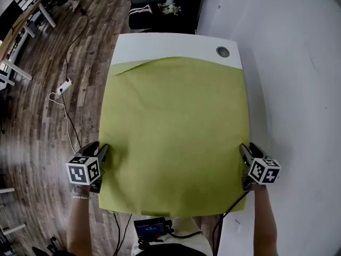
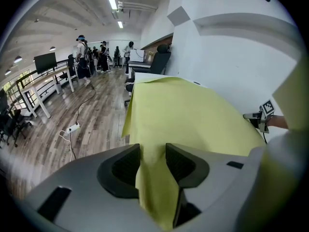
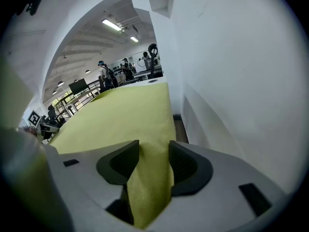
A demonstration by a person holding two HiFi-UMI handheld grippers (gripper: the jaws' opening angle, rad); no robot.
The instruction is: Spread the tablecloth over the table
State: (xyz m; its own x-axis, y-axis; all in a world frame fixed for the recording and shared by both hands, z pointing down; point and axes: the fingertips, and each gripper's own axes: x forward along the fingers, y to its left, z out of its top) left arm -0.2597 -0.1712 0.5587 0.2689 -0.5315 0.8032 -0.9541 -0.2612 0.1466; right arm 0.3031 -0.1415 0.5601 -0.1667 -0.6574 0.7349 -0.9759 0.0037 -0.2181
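Covering most of tbl [image 1: 160, 46]: yellow-grn cloth [image 1: 176, 132]

Grey right tool [image 3: 153, 149], black pads [image 3: 186, 166], marker cube [image 1: 265, 170], beaded bracelet [image 1: 80, 196]

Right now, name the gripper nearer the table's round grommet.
Right. The right gripper grips the tablecloth edge on the side of the grommet; the left gripper, jaws closing on that cloth, is at the opposite edge.

Power strip [image 1: 64, 86] on wood floor [image 1: 32, 127]
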